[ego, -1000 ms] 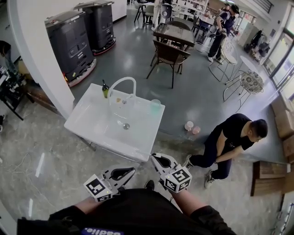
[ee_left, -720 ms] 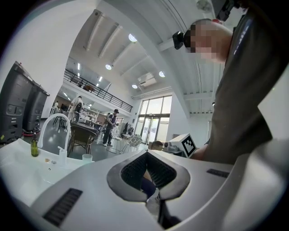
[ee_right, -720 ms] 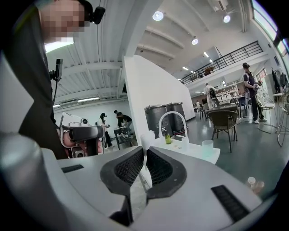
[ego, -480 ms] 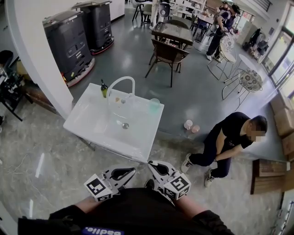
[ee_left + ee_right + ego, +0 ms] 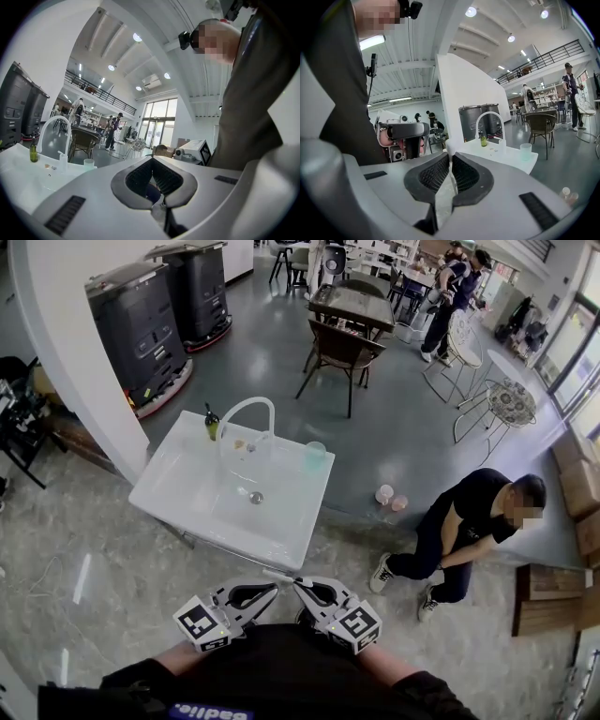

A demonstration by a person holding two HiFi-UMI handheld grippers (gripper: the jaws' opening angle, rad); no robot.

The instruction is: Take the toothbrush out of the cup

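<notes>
The big white sink table (image 5: 178, 488) with its bent white tap (image 5: 248, 400) sits in the same spot, well away from both grippers; the grey left gripper (image 5: 271, 589) has not moved, and its tongs are pressed together at the tips with nothing in them; the grey right gripper (image 5: 300, 584) has slid sideways until it is just beside the left one; its tongs pinch what looks like a thin white toothbrush (image 5: 279, 574), which pokes out past the tips; the pale see-through cup (image 5: 316, 455) stands on the far corner of the sink table and looks empty; so I think the toothbrush is already out and the job is nearly done.
</notes>
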